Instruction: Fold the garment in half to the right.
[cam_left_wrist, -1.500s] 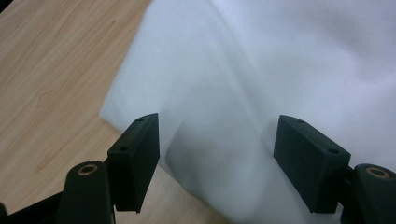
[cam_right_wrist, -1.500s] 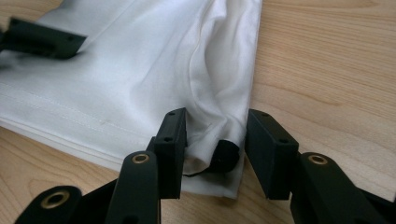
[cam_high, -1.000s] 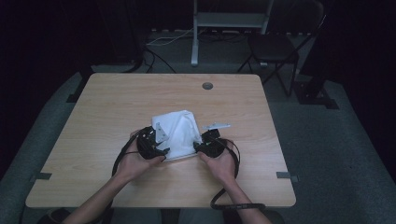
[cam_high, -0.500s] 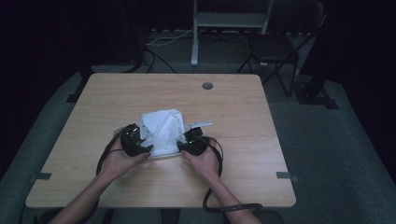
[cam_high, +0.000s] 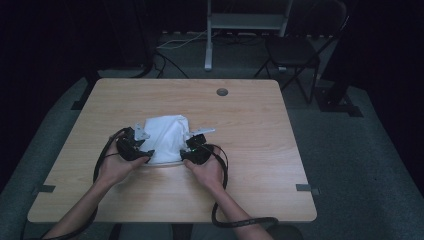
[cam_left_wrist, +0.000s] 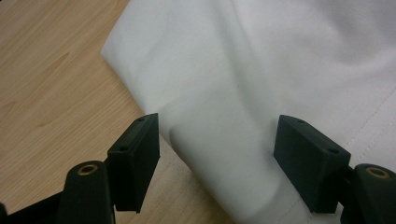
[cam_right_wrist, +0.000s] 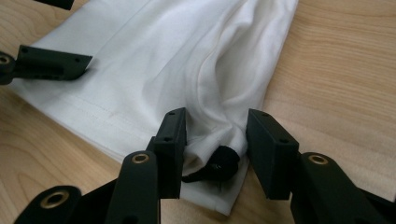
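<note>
A: Left gripper (cam_high: 134, 148), lower left of centre?
B: Jaws spread wide over the white cloth (cam_high: 165, 137) edge, pads clear of it.
A: Right gripper (cam_high: 195, 150)?
B: Jaws part open around a bunched fold; grip uncertain. Cloth lies folded mid-table (cam_high: 250, 125).

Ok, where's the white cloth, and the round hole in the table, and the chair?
white cloth (cam_high: 165, 135), high view, on its crumpled middle between the two grippers.
round hole (cam_high: 222, 92), high view, on the dark hole near the table's far edge.
chair (cam_high: 292, 52), high view, on its dark seat beyond the table.
</note>
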